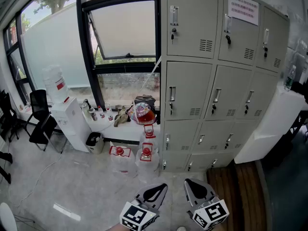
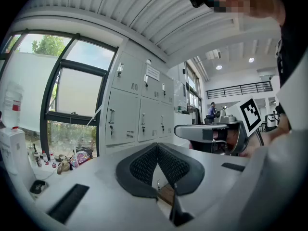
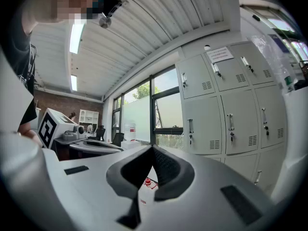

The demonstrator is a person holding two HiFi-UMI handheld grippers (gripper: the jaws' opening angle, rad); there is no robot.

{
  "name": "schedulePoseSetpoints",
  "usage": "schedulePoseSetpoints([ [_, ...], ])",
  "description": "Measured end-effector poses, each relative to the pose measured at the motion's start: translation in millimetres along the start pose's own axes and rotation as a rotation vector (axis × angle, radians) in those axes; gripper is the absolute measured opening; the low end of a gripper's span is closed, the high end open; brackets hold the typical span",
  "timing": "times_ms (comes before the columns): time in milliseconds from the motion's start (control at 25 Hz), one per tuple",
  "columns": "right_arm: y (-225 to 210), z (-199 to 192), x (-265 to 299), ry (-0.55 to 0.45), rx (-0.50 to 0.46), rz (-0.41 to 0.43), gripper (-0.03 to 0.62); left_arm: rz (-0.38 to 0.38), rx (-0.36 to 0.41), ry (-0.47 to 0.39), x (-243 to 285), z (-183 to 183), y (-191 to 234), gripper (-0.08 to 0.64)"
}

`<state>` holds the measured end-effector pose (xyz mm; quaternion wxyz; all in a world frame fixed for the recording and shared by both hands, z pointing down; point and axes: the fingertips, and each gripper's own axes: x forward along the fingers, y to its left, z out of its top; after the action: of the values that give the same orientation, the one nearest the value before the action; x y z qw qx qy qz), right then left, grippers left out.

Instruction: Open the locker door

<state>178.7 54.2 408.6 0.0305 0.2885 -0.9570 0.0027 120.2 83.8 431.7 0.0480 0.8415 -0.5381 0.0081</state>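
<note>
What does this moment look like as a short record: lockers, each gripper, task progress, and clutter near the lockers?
lockers: grey, every visible door shut; paper notice on a top door
left gripper: shut, empty, apart from the lockers
right gripper: shut, empty, apart from the lockers
task progress: no door opened yet
nearby: water jugs on the floor left of the lockers; water dispenser by the window

Lockers [image 1: 192, 95] closed, left gripper [image 1: 162, 186] and right gripper [image 1: 189, 183] low, well apart from them
</note>
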Motion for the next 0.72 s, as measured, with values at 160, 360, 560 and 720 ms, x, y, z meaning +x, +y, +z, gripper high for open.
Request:
schedulePoseSetpoints([
  [160, 1, 0, 1, 0.003, -0.003, 0.0, 0.052, -0.002, 0.001, -0.002, -1, 0, 1, 0.017],
  [360, 4, 2, 3, -0.004, -0.003, 0.001, 0.052, -0.002, -0.005, -0.009, -3, 0, 2, 0.017],
  [560, 10, 2, 9, 0.001, -0.014, 0.007, 0.052, -0.008, 0.019, -0.004, -7, -8, 9, 0.017],
  [720, 18, 2, 18, 0.007, -0.026, 0.016, 0.052, -0.002, -0.012, -0.019, -13, -6, 19, 0.017],
])
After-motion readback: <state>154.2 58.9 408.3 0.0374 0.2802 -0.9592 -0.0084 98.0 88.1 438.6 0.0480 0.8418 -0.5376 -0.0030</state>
